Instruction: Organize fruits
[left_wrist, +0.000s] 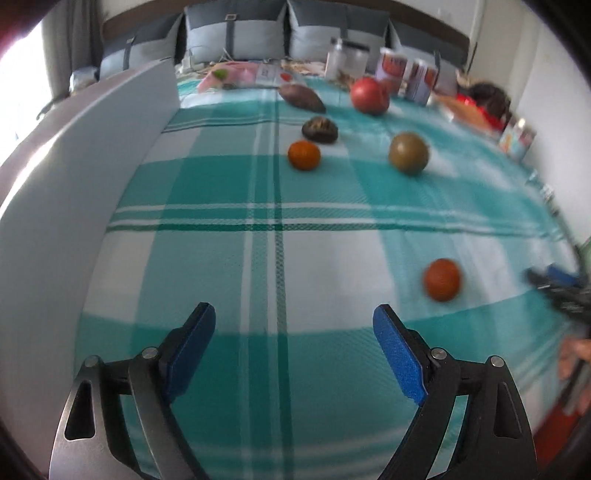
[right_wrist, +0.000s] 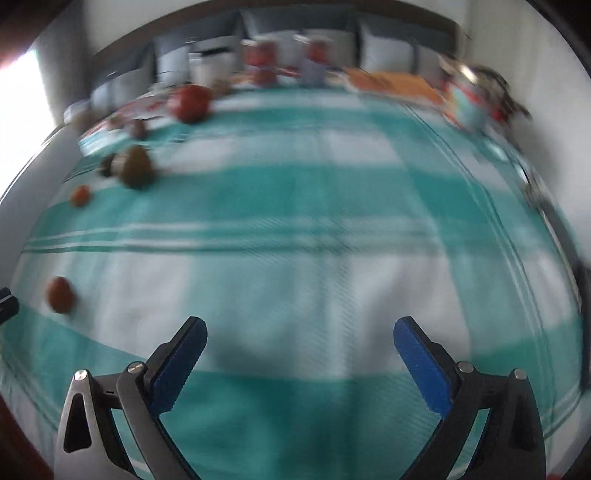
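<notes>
A pale grey panel (left_wrist: 85, 155) stands along the left edge of the teal-and-white checked cloth (left_wrist: 229, 266). Beside it, the left gripper (left_wrist: 294, 325) hangs over bare cloth with its blue pads spread wide and nothing between them. Farther back lie a small orange fruit (left_wrist: 304, 155), a dark wrinkled fruit (left_wrist: 320, 129) and a brown elongated one (left_wrist: 301, 97), then a large red fruit (left_wrist: 369, 95) and an olive-green round fruit (left_wrist: 409, 152). Nearer, to the right, sits a lone orange-red fruit (left_wrist: 442, 279). The right gripper (right_wrist: 300, 338) is likewise released and empty, its view blurred.
</notes>
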